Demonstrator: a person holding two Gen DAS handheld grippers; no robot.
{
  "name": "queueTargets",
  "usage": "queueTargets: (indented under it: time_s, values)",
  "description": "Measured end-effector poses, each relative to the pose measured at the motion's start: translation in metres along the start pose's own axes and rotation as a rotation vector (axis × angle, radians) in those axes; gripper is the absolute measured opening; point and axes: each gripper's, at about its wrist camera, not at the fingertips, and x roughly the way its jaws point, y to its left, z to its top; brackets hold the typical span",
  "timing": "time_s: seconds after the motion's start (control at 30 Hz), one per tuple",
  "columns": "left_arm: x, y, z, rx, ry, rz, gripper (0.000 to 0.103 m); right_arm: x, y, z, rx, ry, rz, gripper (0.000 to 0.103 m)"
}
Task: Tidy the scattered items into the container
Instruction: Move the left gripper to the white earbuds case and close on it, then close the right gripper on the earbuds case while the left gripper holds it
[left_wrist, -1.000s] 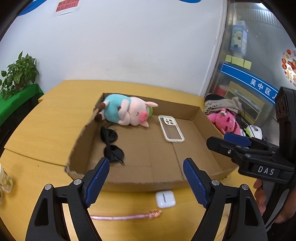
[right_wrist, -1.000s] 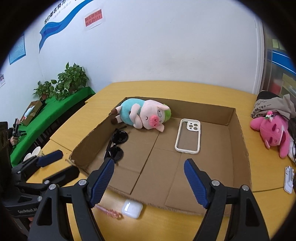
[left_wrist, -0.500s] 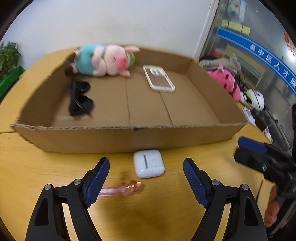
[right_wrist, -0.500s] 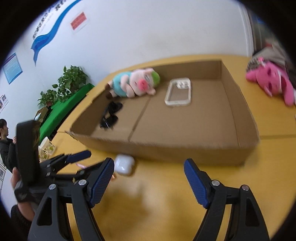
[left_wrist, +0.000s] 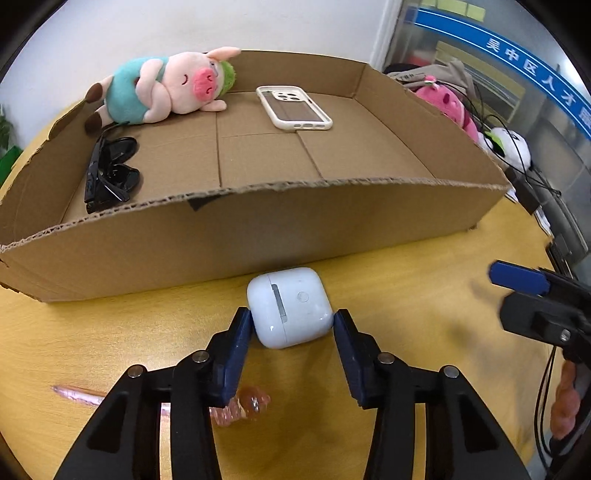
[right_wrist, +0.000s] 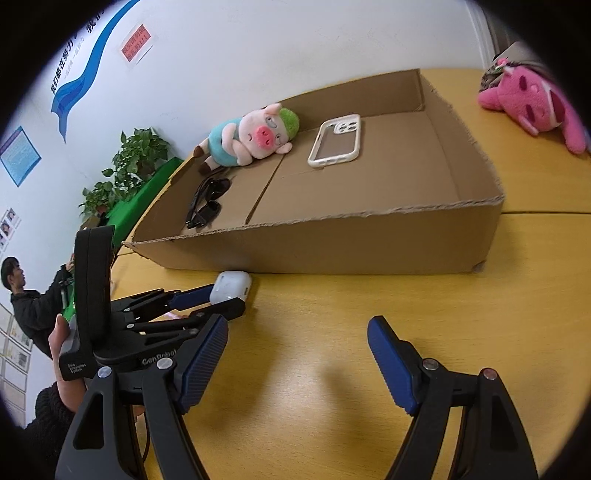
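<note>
Left wrist view: my left gripper (left_wrist: 293, 323) is low over the table (left_wrist: 406, 295), jaws just been closing, now about half open around the white earbud case (left_wrist: 290, 306). Left pad looks to be touching its side, right pad at or just off the corner; can't call it a firm grip yet. A second ago both grippers sat higher, looking into the cardboard box (left_wrist: 258, 229); both have come down to the tabletop in front of it. So the pickup is lined up; a lift over the wall comes after the squeeze.

Pink hair clip (left_wrist: 236, 404) lies under my left finger, still out of the box, next to collect.

Case sits just beside the box's near wall, so forward room is scant; the lift should go up first. Wall edge is ragged and low.

Right gripper (right_wrist: 297, 363) wide open, empty, over bare table, well clear.

Inside the box: sunglasses (left_wrist: 110, 173), phone case (left_wrist: 293, 107), plush pig (left_wrist: 166, 88). Right half of the floor is free.
</note>
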Motion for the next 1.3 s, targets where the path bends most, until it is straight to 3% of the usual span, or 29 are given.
queueTargets:
  time_s: [0.27, 0.5, 0.63, 0.83, 1.0, 1.1, 1.3]
  values:
    - [-0.016, -0.014, -0.026, 0.088, -0.019, -0.041, 0.049, 0.035, 0.003, -0.009, 0.032, 0.113, 0.126, 0.078]
    - [-0.045, -0.031, -0.04, 0.14, -0.135, -0.053, 0.048, 0.057, 0.013, -0.009, 0.071, 0.166, 0.27, 0.078]
    - [-0.053, -0.034, -0.037, 0.169, -0.157, -0.072, 0.047, 0.062, 0.022, -0.009, 0.066, 0.185, 0.312, 0.077]
    - [-0.049, -0.031, -0.037, 0.167, -0.146, -0.088, 0.046, 0.064, 0.037, -0.007, -0.016, 0.198, 0.269, 0.062]
    - [-0.049, -0.033, -0.037, 0.181, -0.147, -0.08, 0.044, 0.067, 0.052, -0.006, -0.101, 0.211, 0.253, 0.031]
    - [-0.05, -0.029, -0.037, 0.181, -0.145, -0.076, 0.036, 0.066, 0.059, -0.003, -0.133, 0.21, 0.236, 0.022]
    - [-0.059, -0.027, -0.03, 0.191, -0.173, -0.078, 0.036, 0.059, 0.07, 0.007, -0.187, 0.202, 0.196, 0.022]
